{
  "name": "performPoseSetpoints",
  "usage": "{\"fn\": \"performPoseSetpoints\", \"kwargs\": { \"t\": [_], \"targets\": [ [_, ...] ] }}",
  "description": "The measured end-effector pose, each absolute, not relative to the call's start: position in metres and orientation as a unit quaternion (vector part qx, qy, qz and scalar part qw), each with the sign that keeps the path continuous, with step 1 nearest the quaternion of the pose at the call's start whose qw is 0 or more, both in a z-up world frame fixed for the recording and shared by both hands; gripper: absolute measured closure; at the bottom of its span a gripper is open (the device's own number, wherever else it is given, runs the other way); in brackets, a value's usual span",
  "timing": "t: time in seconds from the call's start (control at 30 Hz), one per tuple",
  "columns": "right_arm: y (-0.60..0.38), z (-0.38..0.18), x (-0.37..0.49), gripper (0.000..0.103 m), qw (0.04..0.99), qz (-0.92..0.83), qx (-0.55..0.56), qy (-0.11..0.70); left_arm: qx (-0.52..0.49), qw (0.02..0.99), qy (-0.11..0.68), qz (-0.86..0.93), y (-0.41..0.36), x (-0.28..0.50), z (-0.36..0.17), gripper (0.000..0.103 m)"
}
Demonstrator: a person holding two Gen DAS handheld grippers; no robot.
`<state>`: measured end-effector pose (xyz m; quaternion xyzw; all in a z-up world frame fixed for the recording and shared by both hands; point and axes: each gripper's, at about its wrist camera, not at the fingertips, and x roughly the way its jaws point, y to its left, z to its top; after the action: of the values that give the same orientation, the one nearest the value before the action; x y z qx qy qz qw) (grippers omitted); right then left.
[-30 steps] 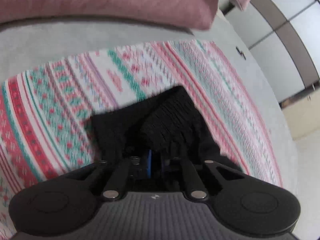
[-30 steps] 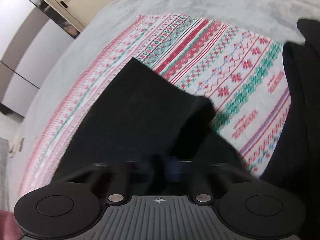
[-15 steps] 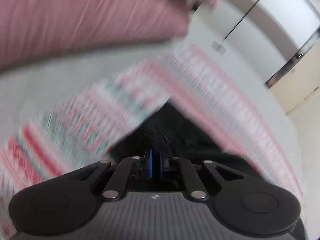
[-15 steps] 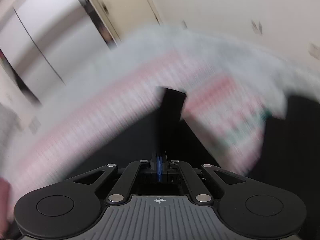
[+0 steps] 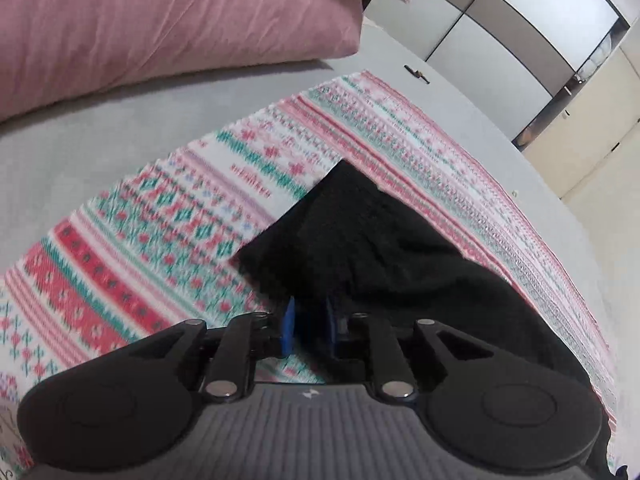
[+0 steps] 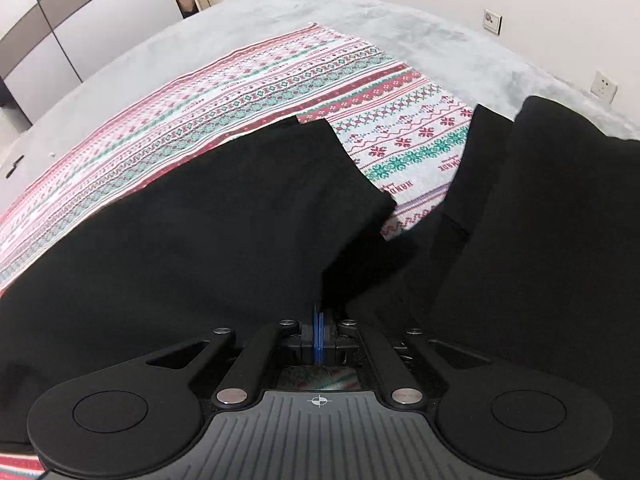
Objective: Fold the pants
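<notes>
Since one second earlier: left gripper (image 5: 310, 322) jaws have just been opening, black fabric between them; both views swung across the patterned blanket (image 5: 160, 240).

Item: black pants (image 6: 208, 216), lying on the blanket, long axis running toward its far edge, folded corner pointing that way. Right gripper (image 6: 319, 322) clamped closed on a pants fold. Pink pillow (image 5: 168, 20) beyond the blanket.

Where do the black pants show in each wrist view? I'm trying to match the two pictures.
Left wrist: the black pants run from centre to lower right, a corner between the parted blue pads of the left gripper.
Right wrist: pants fill the middle and left, pinched in the shut right gripper.
Shared landmark: the patterned blanket underneath.
</notes>
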<state>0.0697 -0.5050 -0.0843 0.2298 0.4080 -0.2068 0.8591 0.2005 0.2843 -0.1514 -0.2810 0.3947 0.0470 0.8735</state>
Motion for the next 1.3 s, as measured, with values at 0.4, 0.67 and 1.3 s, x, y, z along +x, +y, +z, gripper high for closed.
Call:
{"fn": "performPoseSetpoints", "kwargs": {
  "t": [0.4, 0.67, 1.3],
  "targets": [
    [-0.489, -0.09, 0.069, 0.045, 0.842, -0.177, 0.293, 0.417, -0.322, 0.856, 0.393, 0.091, 0.287, 0.21, -0.161, 0.0],
    [-0.505, -0.126, 0.066, 0.031, 0.811, -0.162, 0.424, 0.368, -0.331, 0.868, 0.349, 0.126, 0.287, 0.23, -0.156, 0.063],
    [-0.475, -0.1, 0.115, 0.103, 0.892, -0.228, 0.207, 0.331, -0.296, 0.882, 0.335, 0.148, 0.317, 0.183, -0.159, 0.063]
  ]
}}
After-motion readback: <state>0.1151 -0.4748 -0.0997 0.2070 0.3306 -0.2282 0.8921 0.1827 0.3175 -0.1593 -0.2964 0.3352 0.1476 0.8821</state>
